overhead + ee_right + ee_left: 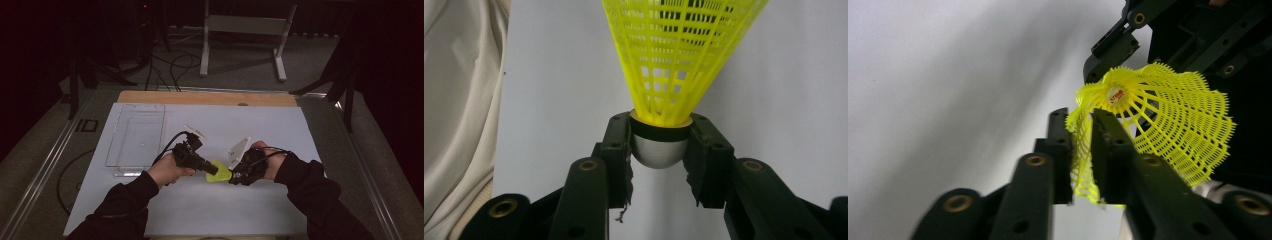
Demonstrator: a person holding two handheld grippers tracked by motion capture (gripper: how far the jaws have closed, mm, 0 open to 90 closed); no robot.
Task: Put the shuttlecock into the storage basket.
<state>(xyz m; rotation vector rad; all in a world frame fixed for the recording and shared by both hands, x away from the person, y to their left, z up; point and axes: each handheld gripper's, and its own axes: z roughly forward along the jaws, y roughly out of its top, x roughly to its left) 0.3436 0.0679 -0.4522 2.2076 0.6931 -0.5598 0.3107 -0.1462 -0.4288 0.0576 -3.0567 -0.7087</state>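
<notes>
A yellow plastic shuttlecock (220, 172) hangs just above the white mat (200, 215), held between both grippers near the middle of the table. My right gripper (659, 125) is shut on its silver rounded base (659, 152), and the mesh skirt (679, 50) points away from the camera. My left gripper (1079, 120) is shut on the rim of the mesh skirt (1168, 125), which is squashed flat between the pads. In the high view the left gripper (214, 169) comes in from the left and the right gripper (233, 176) from the right, tips almost meeting.
A clear plastic tray (136, 140) lies on the mat's left side. A wooden strip (200, 97) runs along the far edge. Beyond it stand a white frame (245, 30) and cables on the floor. Pale cloth (459, 100) borders the mat.
</notes>
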